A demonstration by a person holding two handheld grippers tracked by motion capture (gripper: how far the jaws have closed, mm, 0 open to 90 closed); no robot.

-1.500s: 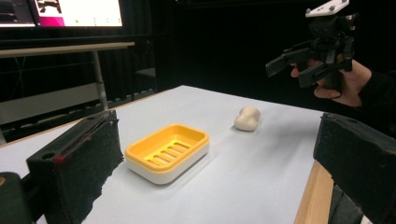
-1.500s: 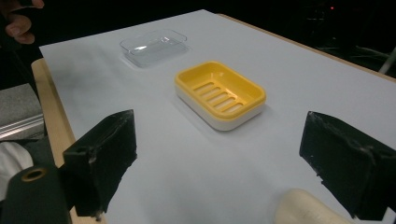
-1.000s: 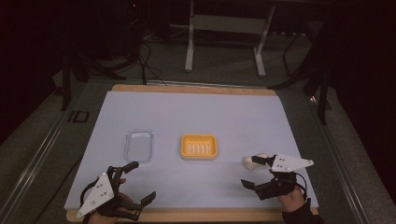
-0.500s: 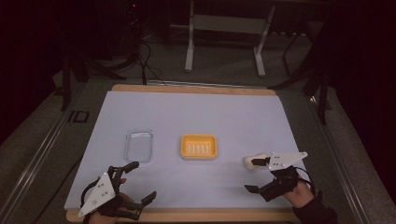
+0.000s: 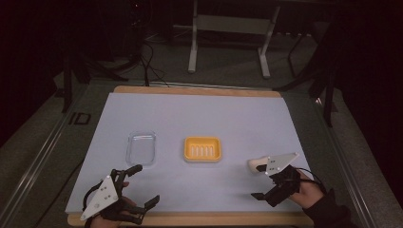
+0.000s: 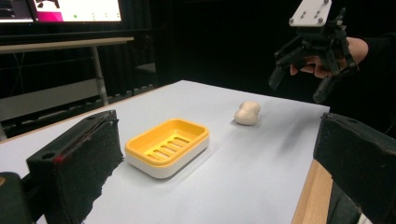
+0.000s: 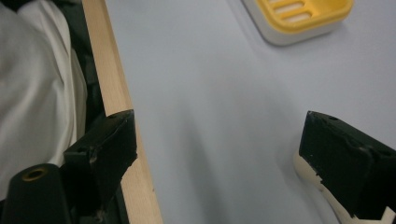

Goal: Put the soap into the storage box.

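A cream, peanut-shaped soap bar [image 5: 255,165] [image 6: 247,113] lies on the white table mat, right of a yellow soap dish [image 5: 203,149] [image 6: 167,145] [image 7: 299,16]. My right gripper [image 5: 260,181] [image 6: 301,77] [image 7: 224,154] hovers open just beside and above the soap, holding nothing. In the right gripper view the soap [image 7: 322,189] peeks out from behind one jaw. My left gripper [image 5: 142,185] [image 6: 219,168] rests open near the front left edge, well apart from the dish.
A clear plastic lid [image 5: 141,148] lies left of the dish. The mat sits on a wooden board whose front edge [image 5: 204,219] [image 7: 116,84] runs close to both hands. A metal stand [image 5: 228,28] rises beyond the table's far side.
My right gripper has drifted slightly right and toward the front edge, staying open. The soap, the dish and the left gripper have not moved.
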